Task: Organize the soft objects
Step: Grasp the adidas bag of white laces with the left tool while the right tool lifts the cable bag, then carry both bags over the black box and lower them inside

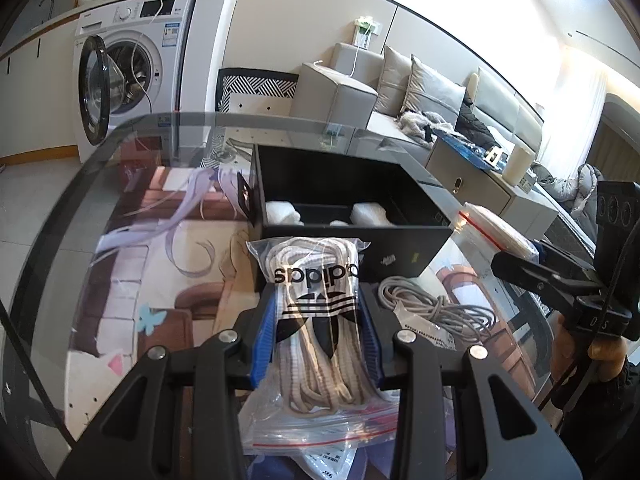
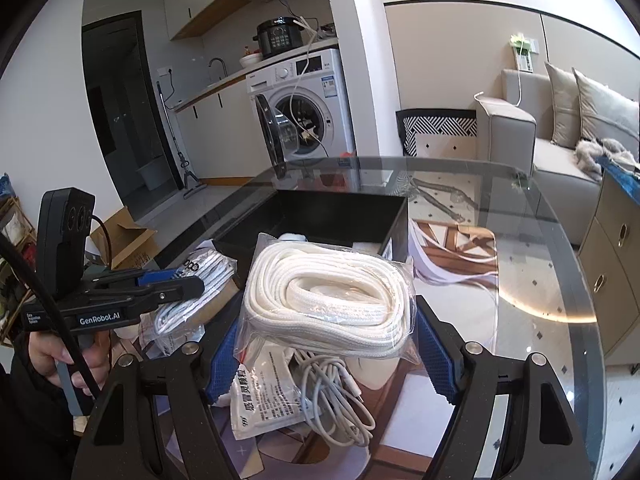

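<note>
My left gripper is shut on a clear Adidas bag of beige laces, held just in front of the black box. My right gripper is shut on a clear bag of white cord, held above the table near the same black box. The box holds white wrapped items. In the right wrist view the left gripper shows at the left with its bag. In the left wrist view the right gripper shows at the right with its bag.
A loose grey cable and a white printed packet lie on the round glass table below the grippers. A washing machine with an open door stands beyond; a sofa is at the right.
</note>
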The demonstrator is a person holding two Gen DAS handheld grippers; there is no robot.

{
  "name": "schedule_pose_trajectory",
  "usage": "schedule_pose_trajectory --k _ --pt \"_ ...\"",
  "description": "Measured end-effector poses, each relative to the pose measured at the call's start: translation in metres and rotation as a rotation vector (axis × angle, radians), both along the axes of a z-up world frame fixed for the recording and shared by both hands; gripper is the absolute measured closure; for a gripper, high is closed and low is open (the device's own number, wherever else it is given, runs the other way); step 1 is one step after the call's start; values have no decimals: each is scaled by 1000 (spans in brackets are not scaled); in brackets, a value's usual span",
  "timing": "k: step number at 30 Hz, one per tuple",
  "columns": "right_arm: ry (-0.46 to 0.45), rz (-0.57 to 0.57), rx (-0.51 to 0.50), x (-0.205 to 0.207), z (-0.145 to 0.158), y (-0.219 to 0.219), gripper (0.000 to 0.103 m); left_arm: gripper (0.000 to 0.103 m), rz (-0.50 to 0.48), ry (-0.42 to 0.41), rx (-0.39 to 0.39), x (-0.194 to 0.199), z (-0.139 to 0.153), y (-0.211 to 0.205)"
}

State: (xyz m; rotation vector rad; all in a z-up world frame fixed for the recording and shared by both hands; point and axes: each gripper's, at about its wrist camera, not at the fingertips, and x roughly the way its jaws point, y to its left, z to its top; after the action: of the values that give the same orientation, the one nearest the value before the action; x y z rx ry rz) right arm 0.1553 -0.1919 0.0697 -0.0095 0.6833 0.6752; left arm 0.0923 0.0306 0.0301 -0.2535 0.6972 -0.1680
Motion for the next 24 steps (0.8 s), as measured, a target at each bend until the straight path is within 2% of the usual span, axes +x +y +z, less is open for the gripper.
schedule_pose_trajectory --k 10,24 --pt "-62 4 -59 8 19 12 25 67 -10 -74 14 11 28 0" --pt "-118 -40 -180 29 35 35 25 67 -31 -121 50 45 50 0"
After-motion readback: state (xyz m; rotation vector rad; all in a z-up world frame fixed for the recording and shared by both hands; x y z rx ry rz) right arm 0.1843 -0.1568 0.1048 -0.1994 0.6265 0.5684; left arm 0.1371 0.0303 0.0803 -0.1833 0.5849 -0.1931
